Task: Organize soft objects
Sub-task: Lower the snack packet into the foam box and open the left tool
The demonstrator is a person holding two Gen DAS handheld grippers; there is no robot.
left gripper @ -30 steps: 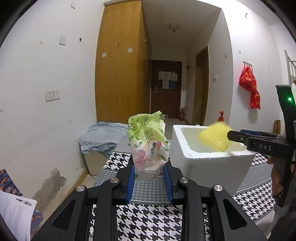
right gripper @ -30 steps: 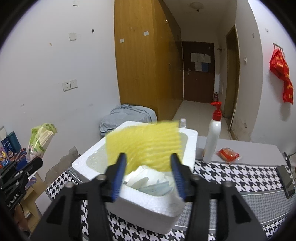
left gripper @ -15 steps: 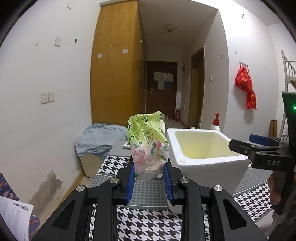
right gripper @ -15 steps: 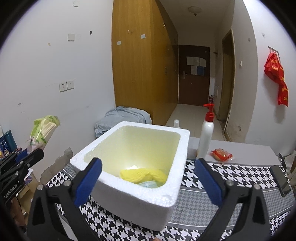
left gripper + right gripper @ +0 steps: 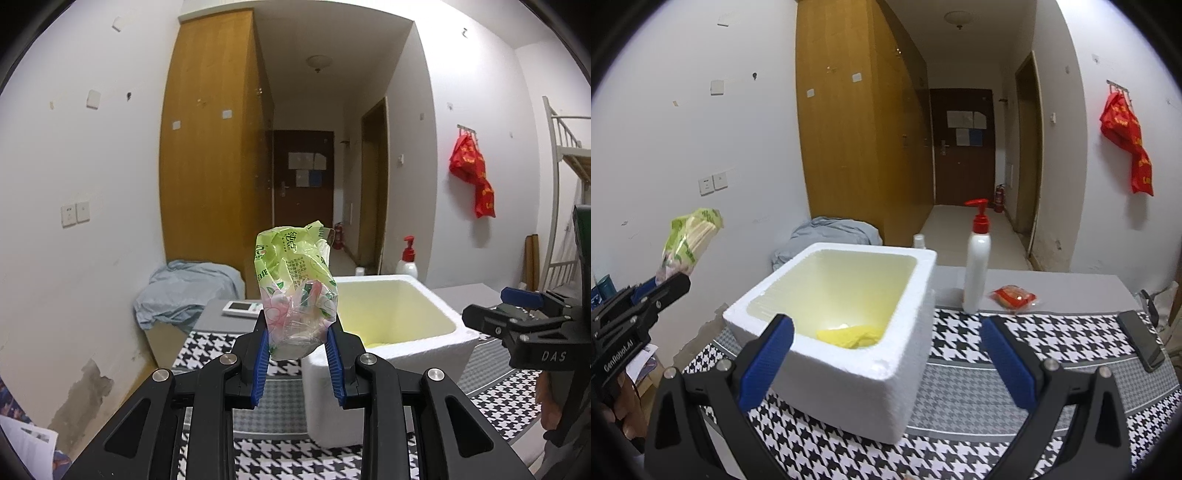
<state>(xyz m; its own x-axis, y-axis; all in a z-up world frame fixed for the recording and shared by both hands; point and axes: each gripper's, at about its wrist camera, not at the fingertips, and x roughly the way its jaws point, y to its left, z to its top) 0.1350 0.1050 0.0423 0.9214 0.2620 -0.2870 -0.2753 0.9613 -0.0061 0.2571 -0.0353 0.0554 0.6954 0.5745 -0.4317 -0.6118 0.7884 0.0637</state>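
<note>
My left gripper (image 5: 297, 347) is shut on a crumpled green and clear plastic bag (image 5: 295, 288), held in the air left of a white foam box (image 5: 399, 354). The bag also shows in the right wrist view (image 5: 687, 242). My right gripper (image 5: 886, 358) is open and empty, just in front of the foam box (image 5: 857, 391). A yellow foam net (image 5: 849, 336) lies inside the box at the bottom. In the left wrist view the right gripper (image 5: 517, 325) hangs beside the box's right side.
The box stands on a table with a houndstooth cloth (image 5: 979, 424). A white pump bottle (image 5: 976, 269), a red snack packet (image 5: 1014, 297) and a dark phone (image 5: 1141, 339) lie on the right. A remote (image 5: 242, 308) lies behind; a blue cloth heap (image 5: 184, 291) at left.
My right gripper opened and let go of the yellow net, which dropped into the foam box; the gripper then drew back. My left gripper keeps the bag and has shifted toward the box.
</note>
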